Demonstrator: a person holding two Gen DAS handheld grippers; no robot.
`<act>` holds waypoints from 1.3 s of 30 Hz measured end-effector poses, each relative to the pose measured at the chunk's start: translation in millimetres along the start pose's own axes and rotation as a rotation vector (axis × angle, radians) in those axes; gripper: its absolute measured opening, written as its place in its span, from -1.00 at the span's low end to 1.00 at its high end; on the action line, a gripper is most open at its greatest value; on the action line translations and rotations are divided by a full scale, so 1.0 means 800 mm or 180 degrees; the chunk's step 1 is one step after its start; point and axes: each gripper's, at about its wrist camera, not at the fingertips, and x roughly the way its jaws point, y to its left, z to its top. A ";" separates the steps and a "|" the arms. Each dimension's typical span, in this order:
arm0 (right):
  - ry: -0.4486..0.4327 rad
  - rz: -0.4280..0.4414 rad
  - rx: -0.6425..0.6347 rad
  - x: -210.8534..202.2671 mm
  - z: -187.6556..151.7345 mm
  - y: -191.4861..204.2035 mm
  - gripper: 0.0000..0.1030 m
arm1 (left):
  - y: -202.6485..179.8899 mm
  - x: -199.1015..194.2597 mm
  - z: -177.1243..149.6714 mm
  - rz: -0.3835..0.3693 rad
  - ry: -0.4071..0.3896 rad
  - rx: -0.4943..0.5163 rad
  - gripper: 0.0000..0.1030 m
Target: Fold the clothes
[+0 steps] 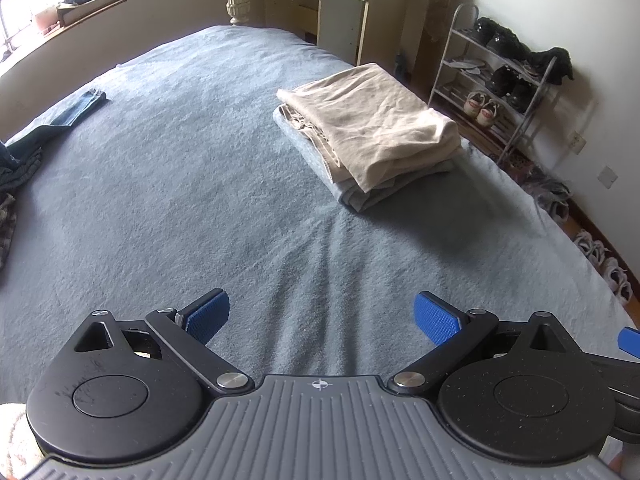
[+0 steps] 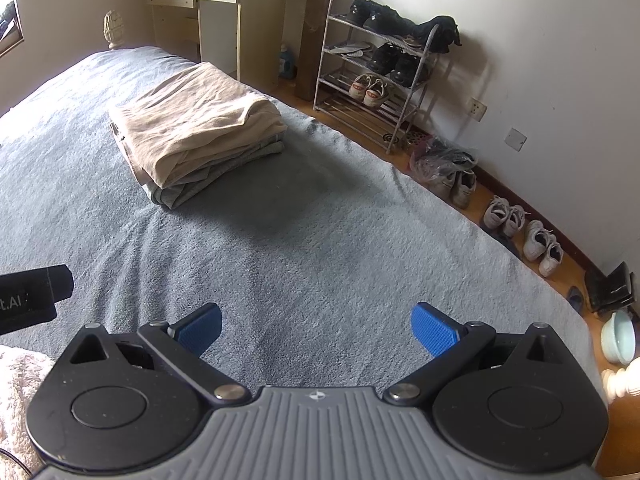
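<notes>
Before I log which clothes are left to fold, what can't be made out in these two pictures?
- Left wrist view: dark unfolded clothes run off the left edge; their number is unclear.
- Both views: layers under the folded beige cloth are mostly covered; only grey edges show.
- Right wrist view: a fluffy white fabric is cut off by the corner.

Bed, covered by a grey-blue blanket [image 2: 320, 240]. Beyond its far end stood a pale wooden desk [image 2: 224, 8] with a drawer, and a carved cream bedpost finial [image 1: 237, 2]; along the right wall, a metal shoe rack [image 2: 372, 76] held dark and white shoes. Floor beside the bed: white sneakers [image 2: 536, 240], a pale bowl [image 2: 618, 336].
</notes>
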 end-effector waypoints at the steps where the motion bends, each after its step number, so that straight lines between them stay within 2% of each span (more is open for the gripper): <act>1: 0.0000 0.0000 0.0001 0.000 0.000 0.000 1.00 | 0.000 0.000 0.000 0.0001 0.0000 0.0001 0.94; 39: 0.0026 0.0008 -0.0005 0.006 0.001 0.000 1.00 | -0.001 0.008 0.001 0.0045 0.0049 0.0015 0.94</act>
